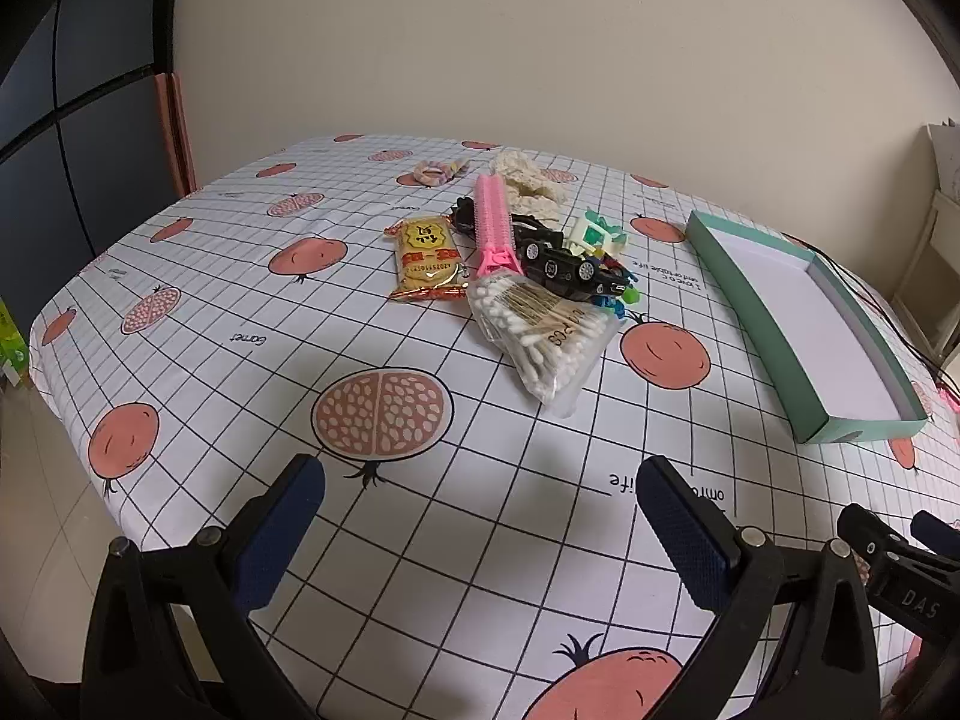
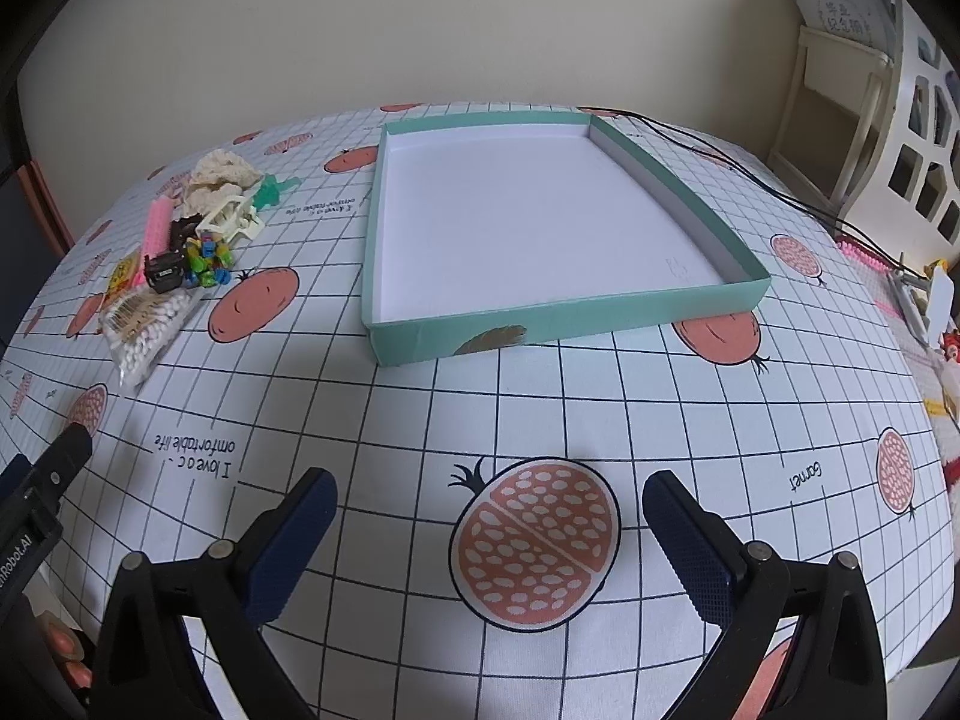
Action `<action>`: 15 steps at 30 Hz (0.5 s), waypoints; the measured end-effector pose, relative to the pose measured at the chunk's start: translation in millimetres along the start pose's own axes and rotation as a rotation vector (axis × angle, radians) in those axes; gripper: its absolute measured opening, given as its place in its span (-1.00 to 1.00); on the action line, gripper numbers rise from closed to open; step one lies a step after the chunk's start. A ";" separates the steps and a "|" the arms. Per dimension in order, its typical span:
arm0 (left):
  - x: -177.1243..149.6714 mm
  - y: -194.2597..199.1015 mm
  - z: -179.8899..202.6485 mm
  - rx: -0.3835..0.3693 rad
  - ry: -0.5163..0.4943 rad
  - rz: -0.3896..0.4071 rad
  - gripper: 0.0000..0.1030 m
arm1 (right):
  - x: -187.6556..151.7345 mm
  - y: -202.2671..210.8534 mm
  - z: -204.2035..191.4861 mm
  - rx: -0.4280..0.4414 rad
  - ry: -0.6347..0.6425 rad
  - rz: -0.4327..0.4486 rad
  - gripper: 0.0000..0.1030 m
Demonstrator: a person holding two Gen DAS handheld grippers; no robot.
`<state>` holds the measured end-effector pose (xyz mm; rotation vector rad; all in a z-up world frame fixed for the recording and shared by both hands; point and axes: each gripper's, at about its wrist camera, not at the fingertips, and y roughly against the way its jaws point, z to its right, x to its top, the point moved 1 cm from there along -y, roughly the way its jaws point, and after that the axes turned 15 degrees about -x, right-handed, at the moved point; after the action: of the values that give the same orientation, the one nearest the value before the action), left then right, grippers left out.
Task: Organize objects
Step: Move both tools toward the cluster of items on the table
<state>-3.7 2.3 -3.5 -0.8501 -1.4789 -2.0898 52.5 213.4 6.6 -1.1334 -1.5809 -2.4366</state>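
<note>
Nearest in each wrist view, both claws are spread wide and hold nothing: the left claw (image 1: 480, 516) hangs above the patterned cloth of the bench (image 1: 240, 372), and the right claw (image 2: 489, 519) hangs likewise over a printed pomegranate, its jaws well apart. Both point forward and slightly down at the cloth, level with each other, side by side. Farther out on the left lies the heap to be sorted: a bag of cotton swabs (image 1: 540, 330) nearest, a yellow snack packet (image 1: 427, 258) to its left, a pink comb (image 1: 493, 225) and a black toy car (image 1: 567, 267) touching behind it, with small coloured pieces (image 2: 210, 264) beside the car and a cream knitted cloth (image 1: 531, 186) farthest. To the right, apart from the heap, stands the empty green box (image 2: 558, 324). Nothing appears to be sorted yet. The swab bag looks the easiest first pick: approach low, close across its narrow width, and lift clear so the slack plastic does not drag the car along.
</note>
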 end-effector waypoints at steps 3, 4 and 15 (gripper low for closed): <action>0.1 -0.5 -0.2 -0.002 -0.001 -0.004 1.00 | 0.5 0.1 0.0 0.000 0.001 0.000 1.00; 0.2 -0.7 -0.1 -0.001 -0.002 -0.006 1.00 | 0.5 0.2 -0.1 0.000 0.000 -0.001 1.00; 1.3 0.0 1.5 -0.004 -0.011 -0.012 1.00 | 2.8 1.8 0.5 0.000 -0.002 0.005 1.00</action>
<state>-4.2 3.7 -2.2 -0.8583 -1.4890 -2.1005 51.3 213.9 9.7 -1.1385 -1.5765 -2.4335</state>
